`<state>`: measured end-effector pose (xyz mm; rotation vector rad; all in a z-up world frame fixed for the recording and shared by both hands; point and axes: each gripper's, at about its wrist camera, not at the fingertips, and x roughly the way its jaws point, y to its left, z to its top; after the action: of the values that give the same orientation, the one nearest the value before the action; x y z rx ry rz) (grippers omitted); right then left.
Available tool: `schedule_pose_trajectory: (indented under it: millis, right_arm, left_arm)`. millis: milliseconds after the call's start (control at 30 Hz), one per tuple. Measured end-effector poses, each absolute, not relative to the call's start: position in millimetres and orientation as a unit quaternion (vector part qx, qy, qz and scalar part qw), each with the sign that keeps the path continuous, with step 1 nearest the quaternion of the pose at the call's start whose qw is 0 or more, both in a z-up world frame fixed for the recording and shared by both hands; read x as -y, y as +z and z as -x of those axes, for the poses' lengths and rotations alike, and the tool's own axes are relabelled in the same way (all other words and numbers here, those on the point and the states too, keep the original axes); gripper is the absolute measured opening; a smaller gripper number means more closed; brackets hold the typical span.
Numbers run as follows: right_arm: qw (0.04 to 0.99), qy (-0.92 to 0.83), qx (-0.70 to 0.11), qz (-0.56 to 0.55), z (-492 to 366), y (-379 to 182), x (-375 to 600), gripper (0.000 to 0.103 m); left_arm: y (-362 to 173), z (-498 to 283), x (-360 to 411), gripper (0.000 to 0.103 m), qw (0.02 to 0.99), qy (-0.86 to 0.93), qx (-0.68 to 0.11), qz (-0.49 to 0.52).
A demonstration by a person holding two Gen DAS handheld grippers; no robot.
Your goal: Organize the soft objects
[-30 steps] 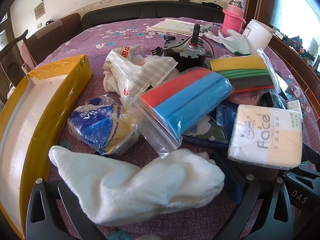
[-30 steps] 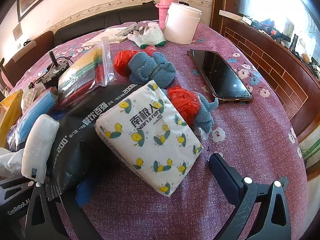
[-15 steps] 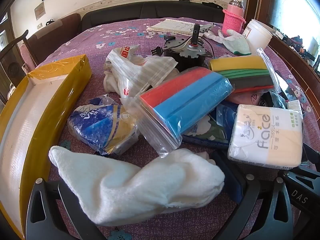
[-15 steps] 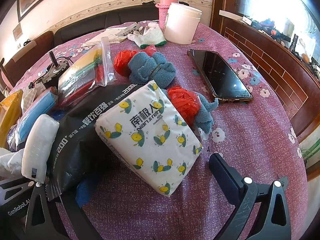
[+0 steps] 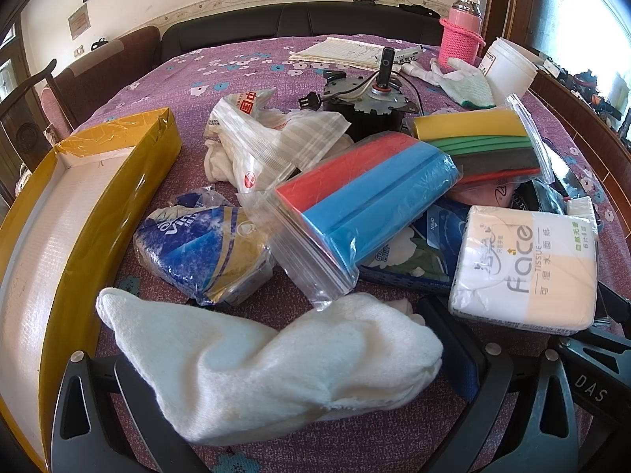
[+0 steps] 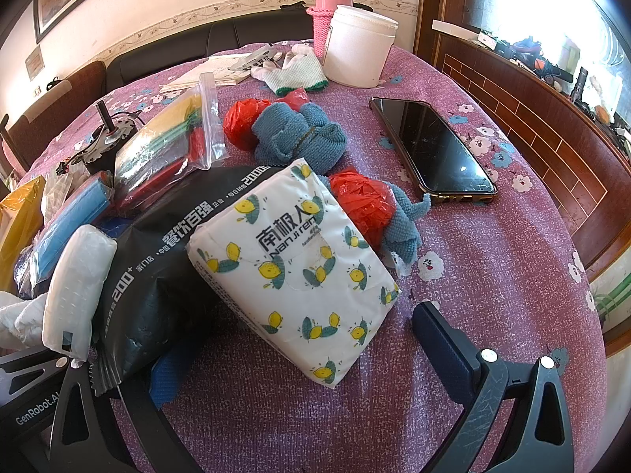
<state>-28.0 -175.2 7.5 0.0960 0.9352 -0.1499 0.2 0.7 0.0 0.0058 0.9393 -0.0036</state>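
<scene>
The left gripper [image 5: 272,370] is spread wide, and the fluffy white terry sock [image 5: 268,362] lies right between its two fingers. The sock's long side runs across the gripper, from the left finger to the right finger, with one pointed end sticking out past the left finger. The fingers do not look pressed into it, so I think the sock is not held yet.

The long yellow cardboard box [image 5: 79,213] sits just to the left of the sock, with its open top up and nothing inside that can be seen. So the sock's way to the box is left and a bit forward. The left gripper is the nearer one for this job.

The right gripper [image 6: 284,354] is spread wide too, and it holds nothing. The white soft tissue pack with yellow lemons [image 6: 292,268] lies in front of it, leaning on a black plastic bag [image 6: 157,276]. Its near corner pokes in between the fingers.

All of it rests on the counter with the purple flower cloth [image 6: 493,276]. I think a squeeze on the sock comes next.
</scene>
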Motion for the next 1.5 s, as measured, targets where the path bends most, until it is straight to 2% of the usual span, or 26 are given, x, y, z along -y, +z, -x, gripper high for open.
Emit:
schedule_pose_trajectory:
  millis: [233,400,667,1133,1300,1500]
  right_arm:
    - [0.889,-0.072,-0.45,-0.046,28,7,175,0.102]
    - [0.89,-0.058,-0.451,-0.043,27,7,176,0.102]
    - [0.881,-0.04,-0.469,-0.036,29,8,177,0.102]
    - [0.847,-0.047,-0.529,-0.033,43,14,180,0.102]
    - [0.885,-0.069,-0.46,-0.026,80,51,184,0.102]
    - [0.97,-0.069,-0.234,-0.015,149,131,172,0.103]
  left_arm:
    - [2,5,2,0.103,0.886,0.003,-0.463,-0.004]
    - [6,3,-2,0.103,0.853,-0.037,-0.519,-0.022]
    - [5,38,-9,0.103,0.868,-0.063,-0.491,-0.036]
    - [7,38,-8,0.103,0.864,-0.069,-0.498,-0.037]
    - [29,52,-34,0.103,0.871,-0.105,-0.478,0.029]
    - [118,88,-99,0.103,0.933,-0.11,-0.331,0.084]
